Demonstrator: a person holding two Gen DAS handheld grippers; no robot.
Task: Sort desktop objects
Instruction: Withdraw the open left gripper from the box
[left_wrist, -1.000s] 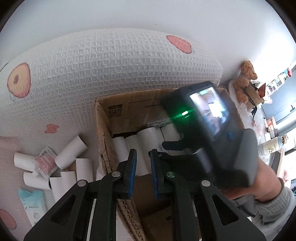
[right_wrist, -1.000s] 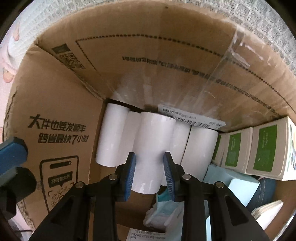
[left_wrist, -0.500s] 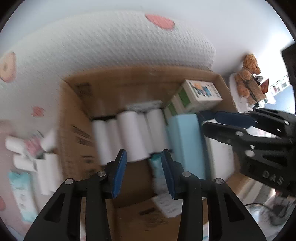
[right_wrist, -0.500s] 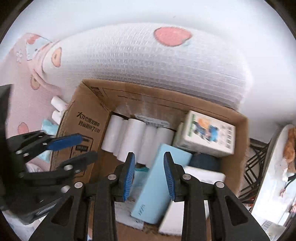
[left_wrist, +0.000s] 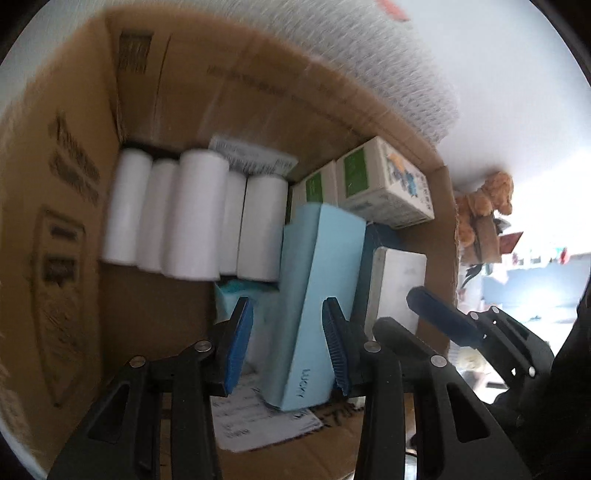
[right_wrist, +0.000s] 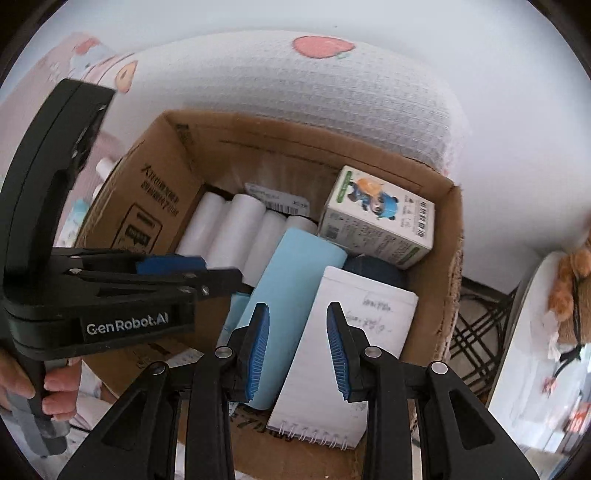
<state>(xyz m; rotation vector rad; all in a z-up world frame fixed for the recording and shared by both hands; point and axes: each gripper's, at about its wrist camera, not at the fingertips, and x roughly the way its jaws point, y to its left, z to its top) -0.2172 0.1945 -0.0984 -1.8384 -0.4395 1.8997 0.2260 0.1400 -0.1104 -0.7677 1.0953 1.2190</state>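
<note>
Open left claw (left_wrist: 286, 347) over cardboard box (left_wrist: 66, 229)

Left tongs (left_wrist: 287, 345) and right tongs (right_wrist: 297, 350) both down-tilted, jaws apart, empty.

A home room: strawberry-print blanket (right_wrist: 332, 122), teddy bear (left_wrist: 484, 206), cardboard box (right_wrist: 448, 266).

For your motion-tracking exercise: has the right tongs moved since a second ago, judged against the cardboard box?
Yes. The right tongs has pulled up and back out of the cardboard box, whose whole rim now shows.
</note>
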